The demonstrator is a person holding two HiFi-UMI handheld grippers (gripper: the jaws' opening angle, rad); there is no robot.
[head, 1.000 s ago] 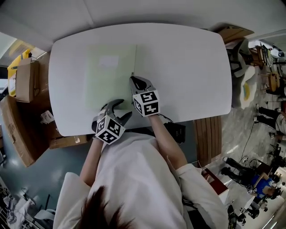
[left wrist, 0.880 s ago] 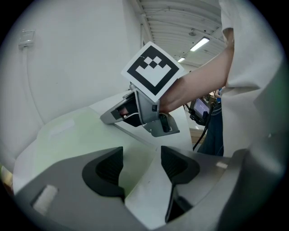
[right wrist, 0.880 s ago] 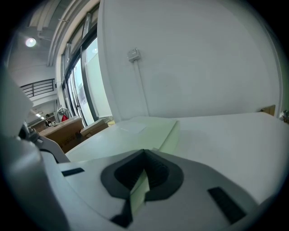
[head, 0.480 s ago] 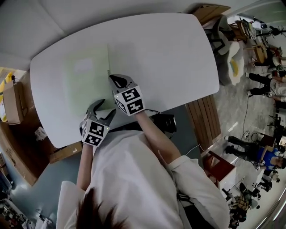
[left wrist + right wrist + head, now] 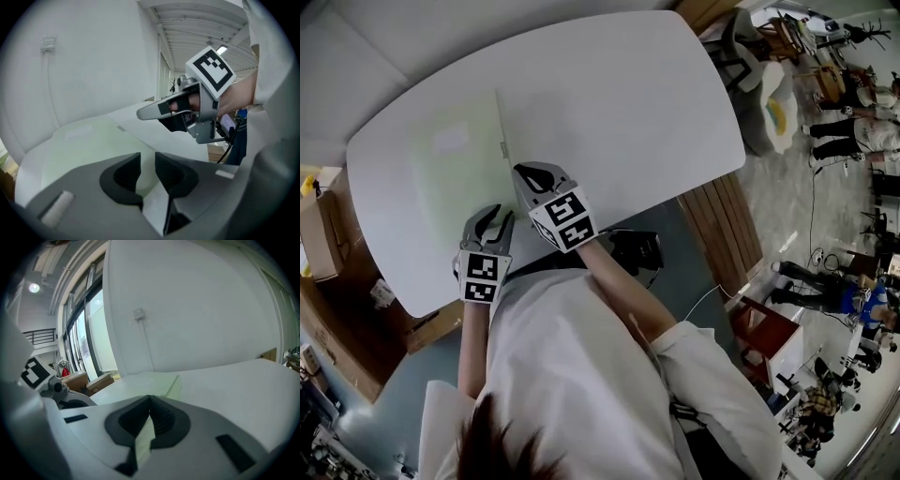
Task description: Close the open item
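A white worktop (image 5: pixel 628 103) fills the scene, with cardboard boxes (image 5: pixel 321 234) on the floor at one end. A pale green folder (image 5: pixel 455 164) lies flat on the worktop, a white label on its upper face.

The folder sits just ahead of the left gripper (image 5: pixel 495 214). Its jaws have just been closing and now stand a narrow gap apart with nothing between them. Only the folder's surface shows through the gap.

The right gripper (image 5: pixel 520 171) is at the folder's near right edge, which runs on ahead of the jaws. Those jaws are closed together. A pale green sliver shows in the slit behind the tips, and I cannot tell whether it is pinched.
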